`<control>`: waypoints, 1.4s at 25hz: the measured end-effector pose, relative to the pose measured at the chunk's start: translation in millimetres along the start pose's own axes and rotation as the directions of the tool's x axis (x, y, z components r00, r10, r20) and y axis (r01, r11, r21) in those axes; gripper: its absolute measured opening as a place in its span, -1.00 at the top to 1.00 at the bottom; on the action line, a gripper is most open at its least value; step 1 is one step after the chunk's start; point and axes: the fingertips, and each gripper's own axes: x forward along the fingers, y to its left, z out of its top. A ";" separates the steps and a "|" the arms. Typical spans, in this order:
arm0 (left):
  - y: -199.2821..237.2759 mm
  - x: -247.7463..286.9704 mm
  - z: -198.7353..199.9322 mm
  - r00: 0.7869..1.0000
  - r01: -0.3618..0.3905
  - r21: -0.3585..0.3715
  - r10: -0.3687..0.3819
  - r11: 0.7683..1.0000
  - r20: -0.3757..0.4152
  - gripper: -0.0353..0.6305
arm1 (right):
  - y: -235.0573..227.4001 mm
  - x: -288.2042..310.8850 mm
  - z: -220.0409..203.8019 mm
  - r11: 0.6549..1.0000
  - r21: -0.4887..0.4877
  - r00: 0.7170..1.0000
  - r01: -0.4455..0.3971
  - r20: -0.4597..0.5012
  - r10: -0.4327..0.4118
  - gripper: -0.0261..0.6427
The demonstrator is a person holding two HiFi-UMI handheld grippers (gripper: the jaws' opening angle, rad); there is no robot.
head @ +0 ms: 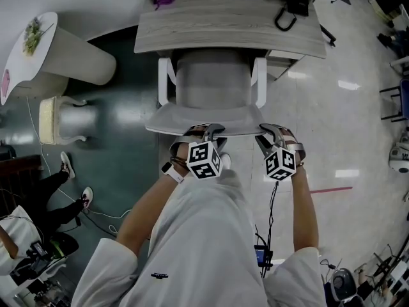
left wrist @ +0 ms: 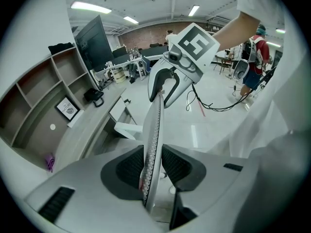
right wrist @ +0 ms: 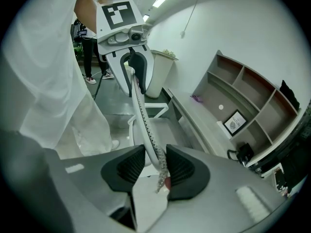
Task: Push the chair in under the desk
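The left claw (head: 204,132) and the right claw (head: 273,133) each pinch the top edge of the chair (head: 214,88), and this edge runs from nine to three. The desk (head: 211,31) lies at twelve o'clock, with the seat about half under it.

Open-plan office or lab: a desk (head: 230,27) and chair (head: 214,85), wall shelves (left wrist: 41,93), a monitor (left wrist: 95,45), more workstations (left wrist: 129,67) behind, ceiling strip lights (left wrist: 92,7), cables (left wrist: 218,108) across the floor (head: 345,126)
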 end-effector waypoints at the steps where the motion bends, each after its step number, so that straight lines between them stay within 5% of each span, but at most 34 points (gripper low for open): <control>1: 2.5 0.5 -0.2 1.000 0.000 0.000 0.000 1.000 0.000 0.54 | -2.2 1.3 0.6 1.000 0.000 1.000 0.000 -0.001 0.000 0.49; 14: 26.1 9.3 -2.3 0.998 0.050 -0.007 -0.050 0.999 0.043 0.50 | -23.8 14.8 6.3 1.000 0.023 1.000 0.000 -0.012 0.000 0.47; 27: 18.5 12.6 -0.5 0.998 0.062 -0.003 -0.062 0.998 0.003 0.51 | -19.8 5.8 -2.9 0.997 0.054 0.997 0.054 -0.061 -0.051 0.50; 35: 12.5 12.2 -2.1 0.998 0.056 0.014 -0.056 0.998 -0.007 0.51 | -10.3 3.1 -5.8 0.999 0.034 0.995 0.018 -0.101 -0.015 0.53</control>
